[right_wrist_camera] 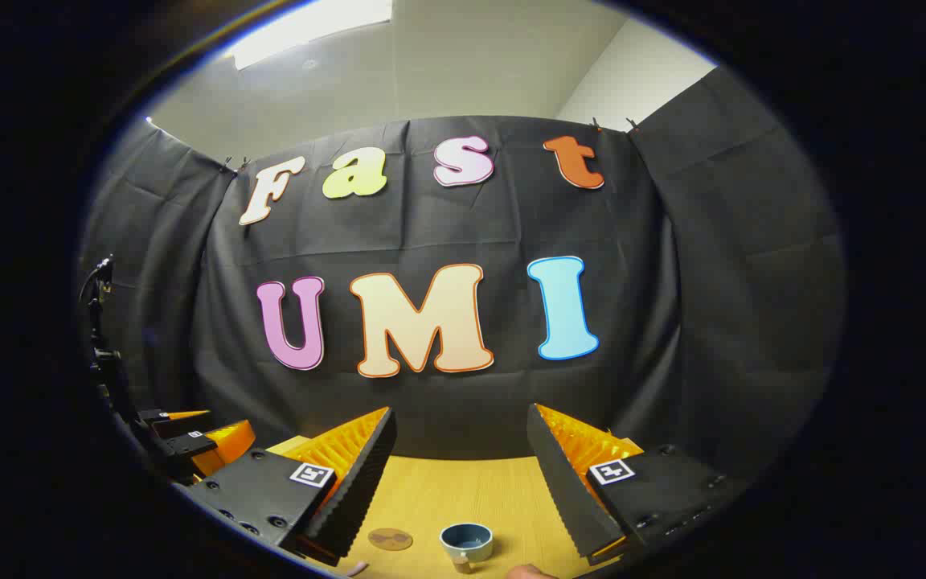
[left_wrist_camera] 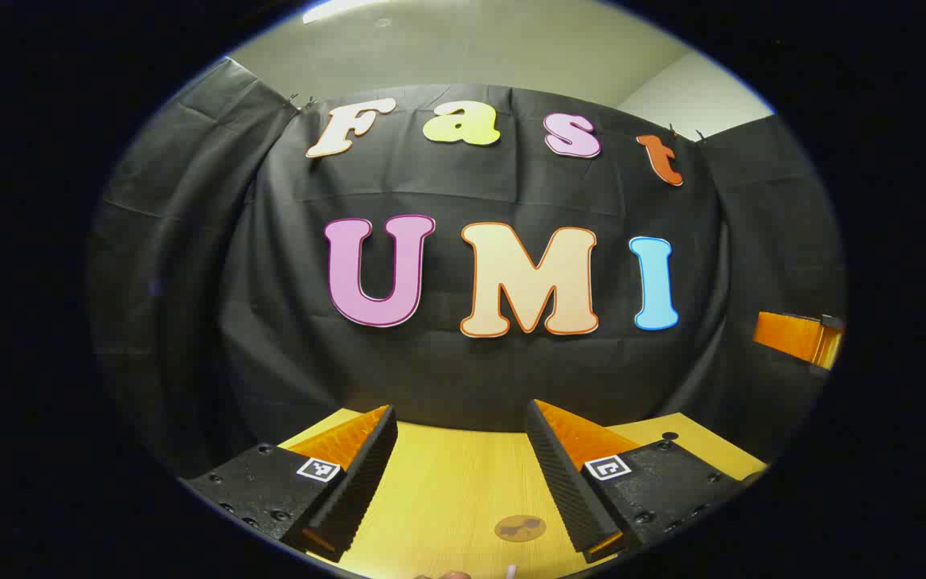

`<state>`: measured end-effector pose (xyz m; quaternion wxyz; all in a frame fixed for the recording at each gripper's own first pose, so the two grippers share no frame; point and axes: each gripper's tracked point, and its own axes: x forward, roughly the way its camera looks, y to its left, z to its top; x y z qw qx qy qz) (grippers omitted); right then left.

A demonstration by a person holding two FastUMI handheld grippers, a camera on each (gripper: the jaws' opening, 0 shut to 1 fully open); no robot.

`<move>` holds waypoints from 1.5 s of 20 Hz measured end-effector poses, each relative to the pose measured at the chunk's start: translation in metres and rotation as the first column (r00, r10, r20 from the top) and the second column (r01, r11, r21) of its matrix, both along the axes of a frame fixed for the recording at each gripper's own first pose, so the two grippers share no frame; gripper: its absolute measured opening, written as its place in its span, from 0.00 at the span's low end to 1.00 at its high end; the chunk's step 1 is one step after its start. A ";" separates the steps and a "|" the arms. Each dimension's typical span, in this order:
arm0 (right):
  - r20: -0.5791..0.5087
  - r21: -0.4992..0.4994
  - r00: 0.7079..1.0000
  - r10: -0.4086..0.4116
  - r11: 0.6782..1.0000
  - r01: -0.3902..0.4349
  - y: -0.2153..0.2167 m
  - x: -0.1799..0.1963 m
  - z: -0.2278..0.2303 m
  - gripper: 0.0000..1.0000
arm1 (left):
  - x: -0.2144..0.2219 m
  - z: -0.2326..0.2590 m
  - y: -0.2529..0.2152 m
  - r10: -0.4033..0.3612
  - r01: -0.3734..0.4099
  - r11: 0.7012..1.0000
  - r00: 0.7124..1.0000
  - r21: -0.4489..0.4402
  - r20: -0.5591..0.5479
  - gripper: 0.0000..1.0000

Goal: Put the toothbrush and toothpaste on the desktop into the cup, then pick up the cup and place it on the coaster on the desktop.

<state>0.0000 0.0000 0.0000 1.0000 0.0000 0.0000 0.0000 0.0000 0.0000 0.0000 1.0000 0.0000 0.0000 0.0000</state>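
Both grippers, left (left_wrist_camera: 459, 474) and right (right_wrist_camera: 459, 474), gape wide, holding nothing | small blue ceramic cup (right_wrist_camera: 466, 542) beside round brown coaster (right_wrist_camera: 390, 539) on yellow wooden desktop (right_wrist_camera: 463, 490) | risk: cup sits low at frame edge, a blind descent could tip it.

Both my cameras sit low over the wooden table (left_wrist_camera: 463, 482), facing the black cloth wall (left_wrist_camera: 463, 362) at its far edge, each looking out between its own tool's spread fingers. The left gripper view has the round coaster (left_wrist_camera: 520, 527) near, centred. The right gripper view shares it (right_wrist_camera: 390, 539), left of the cup (right_wrist_camera: 466, 541), with the left tool (right_wrist_camera: 190, 442) farther left.
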 end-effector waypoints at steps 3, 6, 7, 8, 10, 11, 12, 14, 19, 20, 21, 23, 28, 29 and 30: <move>0.016 -0.002 1.000 -0.015 1.000 0.015 -0.008 -0.003 0.006 1.00 | 0.003 0.007 -0.007 -0.019 0.019 1.000 1.000 0.008 0.022 0.94; 0.012 0.001 1.000 -0.018 1.000 0.018 -0.008 -0.006 0.007 0.99 | 0.003 0.014 -0.013 -0.025 0.024 1.000 0.999 0.018 0.036 0.94; 0.009 0.005 1.000 -0.015 1.000 0.015 -0.006 -0.008 0.007 0.99 | 0.003 0.013 -0.013 -0.026 0.025 1.000 0.999 0.014 0.039 0.93; 0.012 0.007 1.000 -0.019 1.000 0.019 -0.007 -0.008 0.008 0.99 | 0.002 0.017 -0.017 -0.036 0.035 0.999 0.998 0.010 0.044 0.94; 0.010 0.008 1.000 -0.023 1.000 0.022 -0.007 -0.008 0.007 0.99 | 0.002 0.020 -0.024 -0.052 0.051 0.998 0.997 0.023 0.053 0.94; 0.004 0.010 1.000 -0.019 1.000 0.019 -0.005 -0.008 0.006 0.99 | 0.004 0.020 -0.028 -0.060 0.059 0.998 0.997 0.029 0.050 0.94; 0.003 0.010 1.000 -0.015 1.000 0.015 -0.002 -0.008 0.006 0.99 | 0.005 0.020 -0.032 -0.073 0.072 0.997 0.996 0.028 0.050 0.94; 0.002 0.006 1.000 -0.006 1.000 0.006 0.001 -0.006 0.005 0.99 | 0.005 0.019 -0.038 -0.092 0.091 0.996 0.995 0.024 0.048 0.93; -0.048 -0.004 0.998 0.033 0.999 -0.033 0.012 -0.003 -0.020 0.99 | 0.008 0.019 -0.035 -0.093 0.093 0.996 0.994 0.013 0.061 0.94; -0.071 -0.002 0.997 0.038 0.999 -0.038 0.013 -0.003 -0.031 0.99 | 0.008 0.020 -0.032 -0.090 0.089 0.996 0.994 0.012 0.062 0.94; -0.094 -0.002 0.995 0.041 0.999 -0.042 0.013 -0.003 -0.042 0.99 | 0.008 0.019 -0.030 -0.087 0.087 0.996 0.994 0.010 0.065 0.94; -0.162 -0.005 0.986 0.048 0.999 -0.050 0.011 -0.003 -0.069 0.98 | 0.007 0.017 -0.021 -0.071 0.070 0.997 0.996 0.011 0.059 0.94; -0.360 -0.036 0.932 0.047 0.997 -0.064 0.000 -0.019 -0.150 0.99 | 0.004 0.007 -0.001 -0.028 0.028 1.000 0.999 0.006 0.039 0.94; -0.389 -0.042 0.920 0.045 0.997 -0.067 -0.002 -0.022 -0.161 0.99 | 0.004 0.005 0.002 -0.022 0.022 1.000 0.999 0.009 0.033 0.94; -0.416 -0.047 0.908 0.045 0.996 -0.071 -0.002 -0.025 -0.173 0.99 | 0.002 0.003 0.005 -0.017 0.017 1.000 0.999 0.012 0.029 0.94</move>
